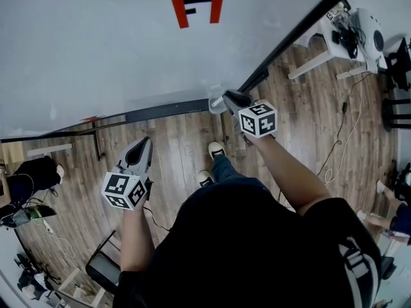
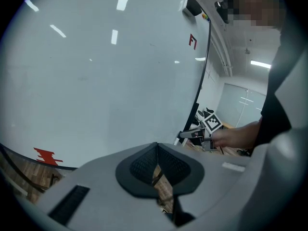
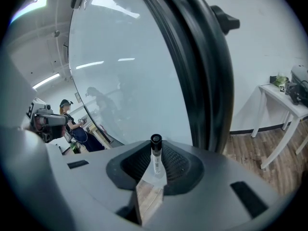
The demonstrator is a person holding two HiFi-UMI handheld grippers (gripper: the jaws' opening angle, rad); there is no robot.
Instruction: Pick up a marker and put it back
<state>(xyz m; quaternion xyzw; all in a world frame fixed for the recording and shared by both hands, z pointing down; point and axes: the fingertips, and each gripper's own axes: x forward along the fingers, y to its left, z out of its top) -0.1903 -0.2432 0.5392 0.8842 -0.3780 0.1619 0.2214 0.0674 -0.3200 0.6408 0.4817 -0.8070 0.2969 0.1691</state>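
Observation:
A marker (image 3: 155, 161) with a white barrel and a black cap stands upright between the pads of my right gripper (image 3: 155, 150), which is shut on it. A pale translucent piece (image 3: 153, 179) lies just under the marker. In the head view the right gripper (image 1: 226, 99) is at the lower right corner of the whiteboard (image 1: 128, 50), beside that translucent piece (image 1: 216, 101). My left gripper (image 1: 144, 142) hangs lower left, off the board and over the floor. Its pads (image 2: 144, 165) meet at the tips with nothing between them.
The whiteboard's black frame (image 1: 292, 38) runs up to the right, and its lower rail (image 1: 160, 111) lies in front of me. A red mark (image 1: 197, 9) is on the board. A white table (image 1: 331, 43) with gear stands right; cables (image 1: 340, 140) trail over the wood floor.

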